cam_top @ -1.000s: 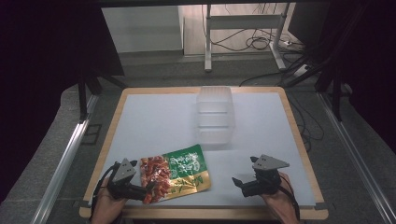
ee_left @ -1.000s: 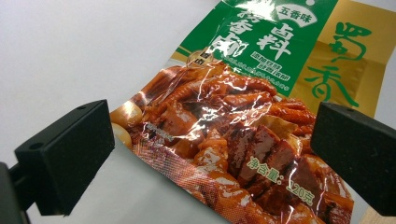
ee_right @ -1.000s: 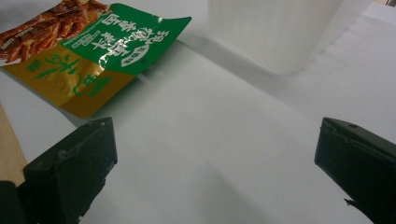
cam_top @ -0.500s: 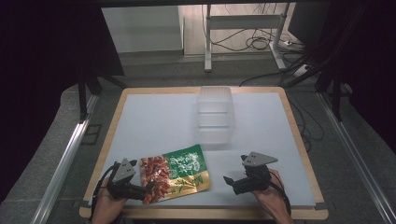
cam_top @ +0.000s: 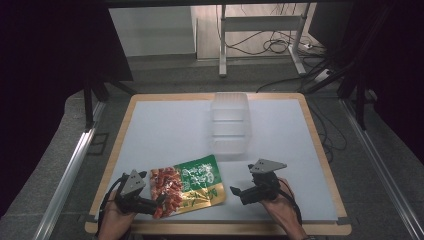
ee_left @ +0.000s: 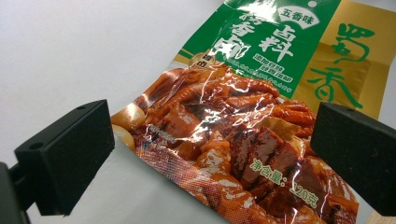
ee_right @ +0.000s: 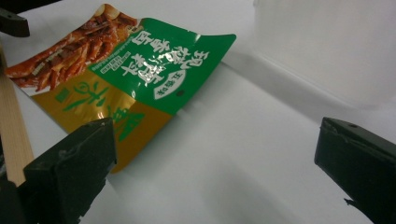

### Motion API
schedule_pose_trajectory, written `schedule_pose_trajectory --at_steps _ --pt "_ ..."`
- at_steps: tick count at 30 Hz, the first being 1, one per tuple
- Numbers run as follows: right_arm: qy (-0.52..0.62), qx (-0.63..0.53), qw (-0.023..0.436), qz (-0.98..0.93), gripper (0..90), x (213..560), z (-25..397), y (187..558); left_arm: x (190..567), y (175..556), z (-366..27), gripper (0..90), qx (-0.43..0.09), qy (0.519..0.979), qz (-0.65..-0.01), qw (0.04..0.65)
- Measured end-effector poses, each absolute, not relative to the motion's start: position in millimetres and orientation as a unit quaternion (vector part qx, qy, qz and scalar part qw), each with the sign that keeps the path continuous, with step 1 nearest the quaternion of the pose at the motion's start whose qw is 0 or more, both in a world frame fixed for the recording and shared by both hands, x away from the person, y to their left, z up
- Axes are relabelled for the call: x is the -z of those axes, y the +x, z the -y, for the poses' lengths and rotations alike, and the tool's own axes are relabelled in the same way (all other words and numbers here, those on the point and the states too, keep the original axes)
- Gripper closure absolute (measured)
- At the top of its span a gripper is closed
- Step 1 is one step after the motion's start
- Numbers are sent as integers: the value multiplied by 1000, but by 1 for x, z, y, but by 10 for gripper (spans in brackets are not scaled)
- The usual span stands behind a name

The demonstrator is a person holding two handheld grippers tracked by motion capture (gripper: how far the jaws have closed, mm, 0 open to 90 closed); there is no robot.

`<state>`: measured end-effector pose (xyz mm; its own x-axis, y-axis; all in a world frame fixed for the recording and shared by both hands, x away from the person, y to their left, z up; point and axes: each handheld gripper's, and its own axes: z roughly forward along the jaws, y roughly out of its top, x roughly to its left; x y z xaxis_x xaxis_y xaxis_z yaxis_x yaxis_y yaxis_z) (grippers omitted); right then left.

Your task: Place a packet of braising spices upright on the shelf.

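A: Since a second ago we see the right gripper (cam_top: 236,190) has slid left across the table (cam_top: 165,130), closing on the snack packet (cam_top: 189,185), while the left gripper (cam_top: 159,201) has hardly shifted.

B: Agreed. And the packet itself lies flat near the front edge, between our two hands, its red printed end toward the left gripper and its gold edge toward the right one.

A: In the left gripper view we find the jaws spread wide, one on either side of the packet's (ee_left: 252,116) red end (the foil shows glare there), pinching nothing.

B: The right gripper view tells us the same of the other tool: jaws parted and empty, the packet's (ee_right: 135,70) gold corner just beside the left-hand jaw, bare white surface between them.

A: Do we say the jaw touches the packet?

B: We cannot tell from here.

A: Behind the packet stands a clear plastic container (cam_top: 229,121), toward the middle of the table, apart from both grippers.

B: Its pale wall (ee_right: 327,51) also shows in the right gripper view, blurred.
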<state>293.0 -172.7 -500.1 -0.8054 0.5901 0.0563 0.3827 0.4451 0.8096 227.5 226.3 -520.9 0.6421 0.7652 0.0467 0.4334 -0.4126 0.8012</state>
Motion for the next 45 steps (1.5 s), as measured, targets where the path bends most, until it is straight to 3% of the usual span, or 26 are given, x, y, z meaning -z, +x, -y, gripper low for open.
schedule_pose_trajectory --at_steps 22,33,40,45 --pt "281 -409 55 -866 15 518 123 308 522 228 -225 0 -207 819 -366 390" --pt "294 -384 30 -875 190 522 111 316 522 228 -225 0 -208 821 -364 388" --pt "291 -366 20 -884 209 529 103 320 523 228 -225 0 -207 821 -364 388" --pt "284 -373 7 -883 337 528 96 325 522 228 -225 0 -208 821 -365 388"
